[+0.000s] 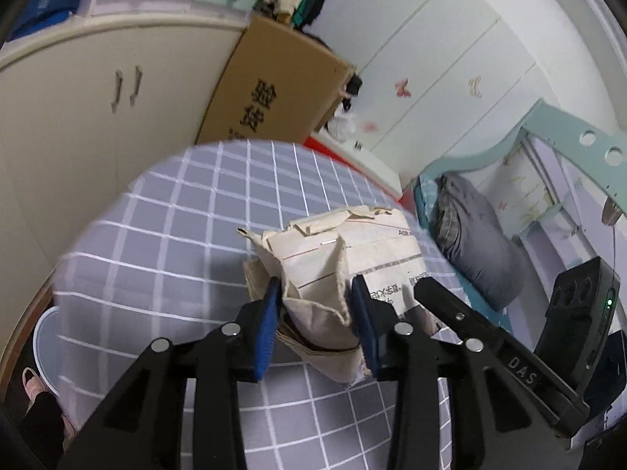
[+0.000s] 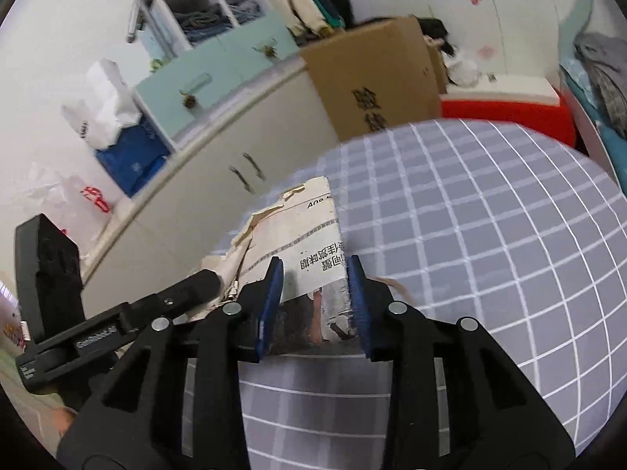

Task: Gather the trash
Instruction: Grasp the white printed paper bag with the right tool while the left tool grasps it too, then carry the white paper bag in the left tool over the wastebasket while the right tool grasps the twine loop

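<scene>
Both tongs pinch the crumpled paper packaging (image 1: 333,270): left tongs (image 1: 315,325) its near left, right tongs (image 2: 313,305) its right edge, over checkered tabletop (image 1: 156,243).

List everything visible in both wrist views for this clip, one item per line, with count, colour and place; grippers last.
torn paper packaging: one, off-white with print, on the table between both grippers
tablecloth: one, grey-lilac with white grid, covering the table
cardboard box: one, brown, beyond the table by the cabinet
cabinet: one, cream, behind the table
plastic bin: one, pale, on the floor at the table's edge
left gripper: black with blue pads, around a crumpled fold
right gripper: black with blue pads, around the printed edge
</scene>
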